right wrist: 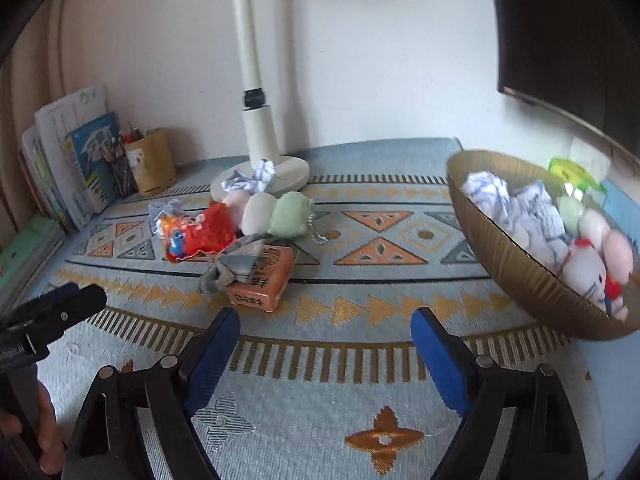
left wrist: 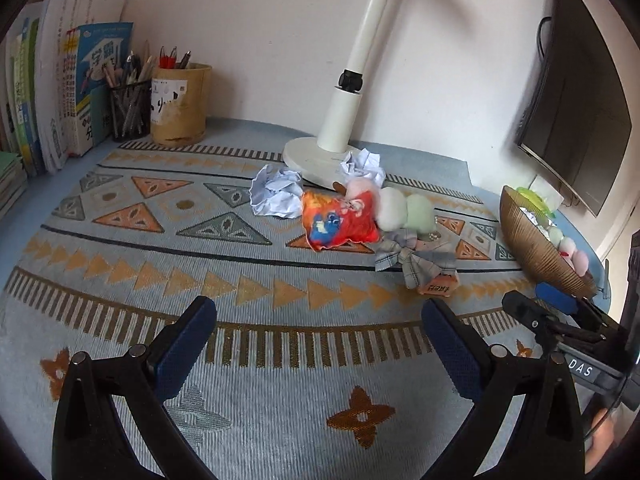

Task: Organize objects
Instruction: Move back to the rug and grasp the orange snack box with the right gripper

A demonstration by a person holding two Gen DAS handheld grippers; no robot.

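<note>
On the patterned mat lies a pile: two crumpled paper balls (left wrist: 276, 196) (left wrist: 364, 164), a red snack bag (left wrist: 340, 220) (right wrist: 200, 236), a pink, white and green plush (left wrist: 404, 208) (right wrist: 276, 212), a grey cloth bow (left wrist: 412, 260) (right wrist: 232, 268) and an orange box (right wrist: 264, 280). A brown bowl (right wrist: 500, 256) (left wrist: 532, 248) at the right holds crumpled paper (right wrist: 520, 208) and plush toys (right wrist: 584, 272). My left gripper (left wrist: 318, 312) is open over bare mat, short of the pile. Just in front of the orange box my right gripper (right wrist: 325, 320) is open, nothing between its fingers.
A white lamp base (left wrist: 320, 156) stands behind the pile. Two pen holders (left wrist: 180, 104) and upright books (left wrist: 60, 80) fill the back left corner. A dark monitor (left wrist: 580, 100) hangs above the bowl. Each gripper shows at the edge of the other's view.
</note>
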